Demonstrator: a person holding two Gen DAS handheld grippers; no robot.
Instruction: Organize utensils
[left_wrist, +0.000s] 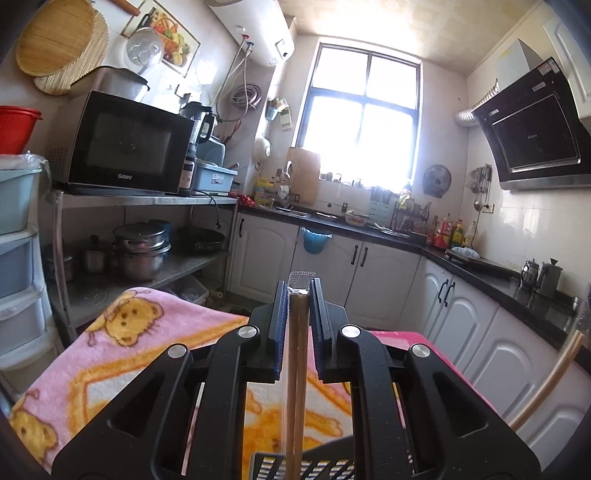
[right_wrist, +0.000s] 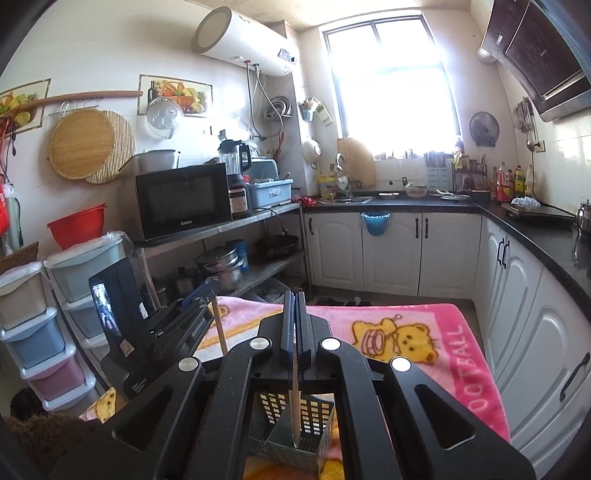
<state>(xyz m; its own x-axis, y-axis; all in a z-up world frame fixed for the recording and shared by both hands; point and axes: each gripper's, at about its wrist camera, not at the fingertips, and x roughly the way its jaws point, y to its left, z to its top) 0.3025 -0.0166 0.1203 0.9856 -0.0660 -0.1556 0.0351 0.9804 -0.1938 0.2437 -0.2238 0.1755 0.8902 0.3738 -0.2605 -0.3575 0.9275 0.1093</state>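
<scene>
Both grippers clamped on chopsticks: left gripper (left_wrist: 298, 295) on wrapped pair (left_wrist: 297, 339), right gripper (right_wrist: 295, 314) on single stick (right_wrist: 295, 398) dipping into near perforated holder (right_wrist: 325, 424) on pink blanket (right_wrist: 424, 325); lower vertically, release once seated.

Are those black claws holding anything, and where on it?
Yes. The left gripper pinches wooden chopsticks near their top end; the right gripper grips one chopstick similarly, over the holder.

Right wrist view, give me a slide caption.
Right gripper lowers a chopstick into the black holder on the pink blanket.
</scene>
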